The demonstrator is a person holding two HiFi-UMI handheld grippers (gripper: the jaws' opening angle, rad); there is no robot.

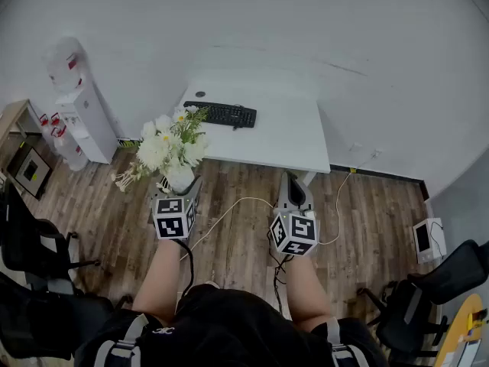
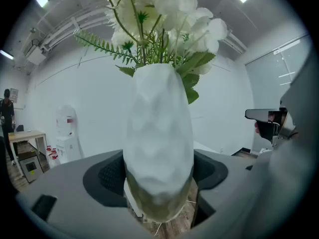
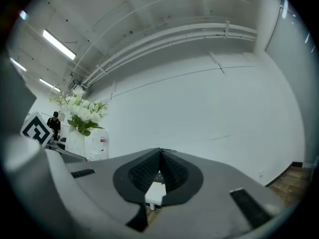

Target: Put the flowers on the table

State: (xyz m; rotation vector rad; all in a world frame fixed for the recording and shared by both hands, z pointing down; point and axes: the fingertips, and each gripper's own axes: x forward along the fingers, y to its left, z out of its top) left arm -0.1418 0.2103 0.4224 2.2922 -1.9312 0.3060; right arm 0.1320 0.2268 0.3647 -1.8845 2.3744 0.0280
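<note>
Left gripper (image 1: 188,188) is clamping the bumpy white ceramic vase (image 2: 158,143) of white flowers (image 1: 164,145) upright so nothing is tipping, over the wood floor (image 1: 367,212) just short of the white rectangular table (image 1: 286,132). Right gripper (image 3: 160,158) is hanging beside it, jaws pressed together, empty

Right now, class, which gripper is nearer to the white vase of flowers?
Left. The left gripper has its jaws closed on the white vase of flowers, one pad on each side. The right gripper, jaws shut and empty, is off to the vase's right, apart from it.
</note>
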